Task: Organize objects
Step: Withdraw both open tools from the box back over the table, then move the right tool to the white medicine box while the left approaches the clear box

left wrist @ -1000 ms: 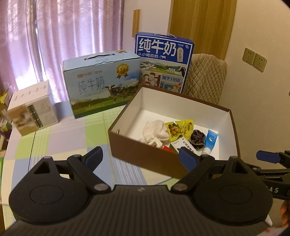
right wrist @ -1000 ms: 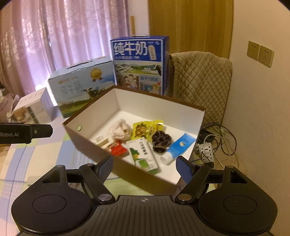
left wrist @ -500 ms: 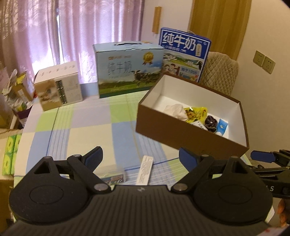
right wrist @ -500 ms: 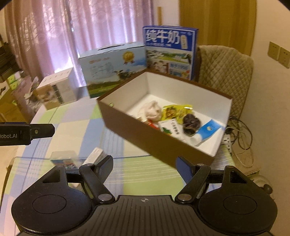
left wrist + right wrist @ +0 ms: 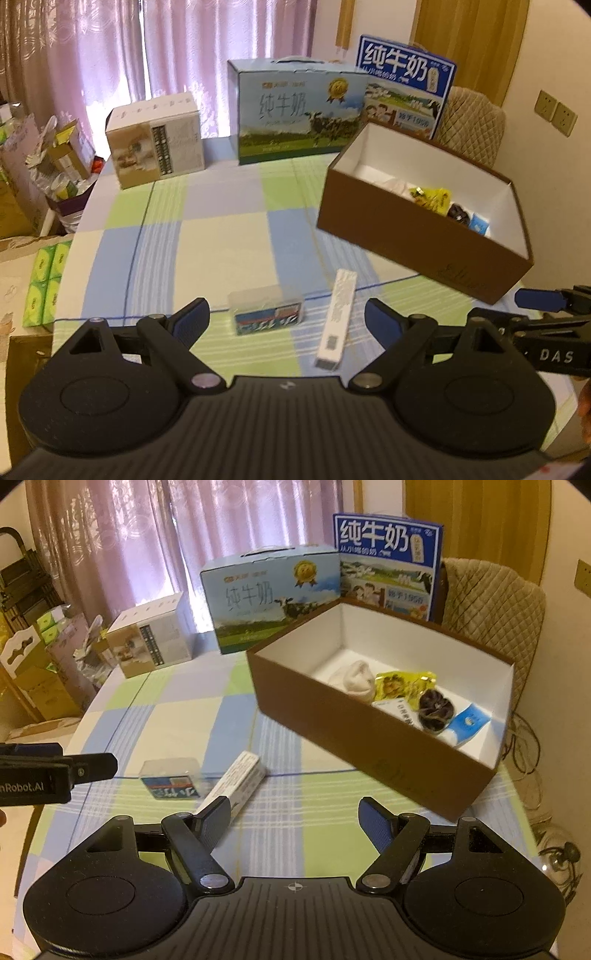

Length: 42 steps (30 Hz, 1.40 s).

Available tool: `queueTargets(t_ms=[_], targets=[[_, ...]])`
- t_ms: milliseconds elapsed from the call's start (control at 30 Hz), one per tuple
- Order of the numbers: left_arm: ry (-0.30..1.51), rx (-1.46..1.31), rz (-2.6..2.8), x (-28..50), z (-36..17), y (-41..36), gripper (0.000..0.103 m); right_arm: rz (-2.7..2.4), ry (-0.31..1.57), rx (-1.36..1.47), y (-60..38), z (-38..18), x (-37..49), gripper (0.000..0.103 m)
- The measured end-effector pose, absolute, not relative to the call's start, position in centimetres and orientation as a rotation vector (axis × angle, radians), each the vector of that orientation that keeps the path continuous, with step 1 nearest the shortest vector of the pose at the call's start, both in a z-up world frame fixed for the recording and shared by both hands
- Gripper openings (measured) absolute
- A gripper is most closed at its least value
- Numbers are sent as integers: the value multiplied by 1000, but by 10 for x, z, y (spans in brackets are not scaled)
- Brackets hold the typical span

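Observation:
A brown box (image 5: 413,236) with a white inside stands on the checked tablecloth at the right; it also shows in the right wrist view (image 5: 354,734). It holds a white cloth (image 5: 354,677), a yellow snack packet (image 5: 400,683), a dark round item (image 5: 434,707), a blue tube (image 5: 467,723) and a white carton. A small clear-topped packet (image 5: 266,314) and a long white box (image 5: 338,319) lie on the cloth in front of my left gripper (image 5: 286,319), which is open and empty. My right gripper (image 5: 295,819) is open and empty, beside the long white box (image 5: 236,779) and the packet (image 5: 171,779).
Two milk cartons (image 5: 299,110) (image 5: 402,88) and a white-and-tan box (image 5: 155,140) stand at the table's far side. A quilted chair (image 5: 491,605) stands behind the brown box. Cardboard boxes and clutter (image 5: 44,166) sit left of the table; cables lie on the floor (image 5: 524,738) at right.
Both grippers have pulled back from the brown box toward the table's near edge. The small packet and long white box have come into view on the cloth.

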<state>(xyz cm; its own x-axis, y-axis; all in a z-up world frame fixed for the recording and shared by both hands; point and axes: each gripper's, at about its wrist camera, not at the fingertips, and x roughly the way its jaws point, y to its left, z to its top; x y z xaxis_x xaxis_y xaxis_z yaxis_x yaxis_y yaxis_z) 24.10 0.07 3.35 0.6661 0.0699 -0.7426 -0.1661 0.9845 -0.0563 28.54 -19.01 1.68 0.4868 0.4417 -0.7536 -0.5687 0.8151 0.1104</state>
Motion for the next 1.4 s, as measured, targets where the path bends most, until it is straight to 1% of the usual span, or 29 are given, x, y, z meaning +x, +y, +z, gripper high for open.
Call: queueTargets(t_ms=[567, 1033, 1400], targets=[[930, -164, 166, 223, -1, 26, 89, 655, 983, -153, -164, -18, 275, 73], [975, -161, 206, 236, -27, 39, 89, 686, 1063, -152, -138, -47, 286, 73], [1005, -172, 243, 254, -46, 53, 89, 715, 1079, -147, -110, -68, 299, 73]])
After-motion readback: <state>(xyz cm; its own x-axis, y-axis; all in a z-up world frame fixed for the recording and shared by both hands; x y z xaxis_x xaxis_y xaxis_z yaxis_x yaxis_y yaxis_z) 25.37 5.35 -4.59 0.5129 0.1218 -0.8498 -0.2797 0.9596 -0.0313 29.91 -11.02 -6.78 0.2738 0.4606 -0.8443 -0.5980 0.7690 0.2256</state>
